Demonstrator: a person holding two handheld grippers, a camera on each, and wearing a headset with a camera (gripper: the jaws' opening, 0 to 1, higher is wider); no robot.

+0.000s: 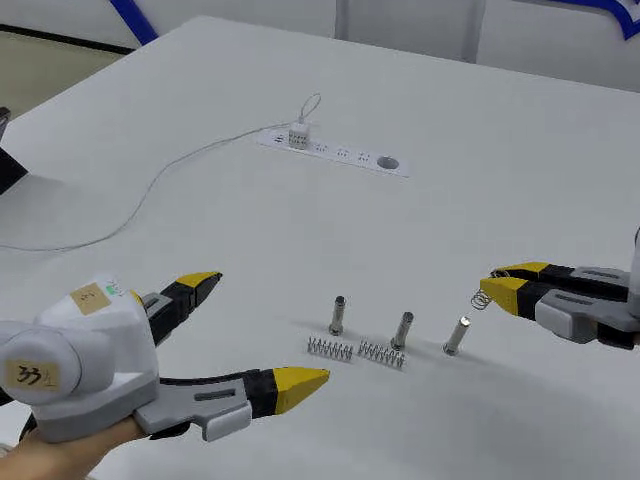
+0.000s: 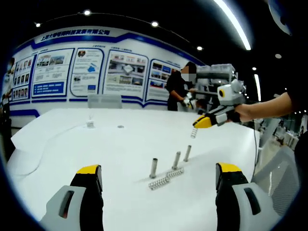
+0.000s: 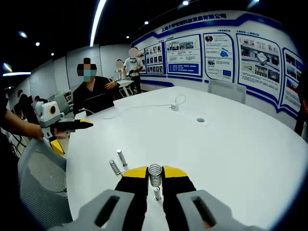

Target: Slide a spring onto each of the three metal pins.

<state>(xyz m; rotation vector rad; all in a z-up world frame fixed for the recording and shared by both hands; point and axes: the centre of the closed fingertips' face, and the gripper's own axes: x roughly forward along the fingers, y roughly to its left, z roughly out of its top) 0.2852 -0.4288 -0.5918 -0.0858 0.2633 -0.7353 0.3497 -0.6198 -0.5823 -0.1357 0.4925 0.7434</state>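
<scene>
Three short metal pins [image 1: 338, 314] [image 1: 402, 330] [image 1: 457, 335] stand upright in a row on the white table [image 1: 480, 180]. Two springs [image 1: 330, 348] [image 1: 381, 354] lie flat just in front of the left and middle pins. My right gripper [image 1: 505, 281] is shut on a third spring [image 1: 481, 298], which hangs a little above and to the right of the rightmost pin. In the right gripper view that spring [image 3: 154, 175] sits between the shut jaws, with a pin [image 3: 157, 193] right under it. My left gripper [image 1: 255, 332] stays open and holds nothing, left of the pins.
A white power strip [image 1: 333, 152] with a plug [image 1: 298, 135] and a thin cable [image 1: 150, 190] lies further back on the table. People [image 3: 91, 91] stand beyond the table's far side, and a mesh chair [image 3: 43, 178] stands beside it.
</scene>
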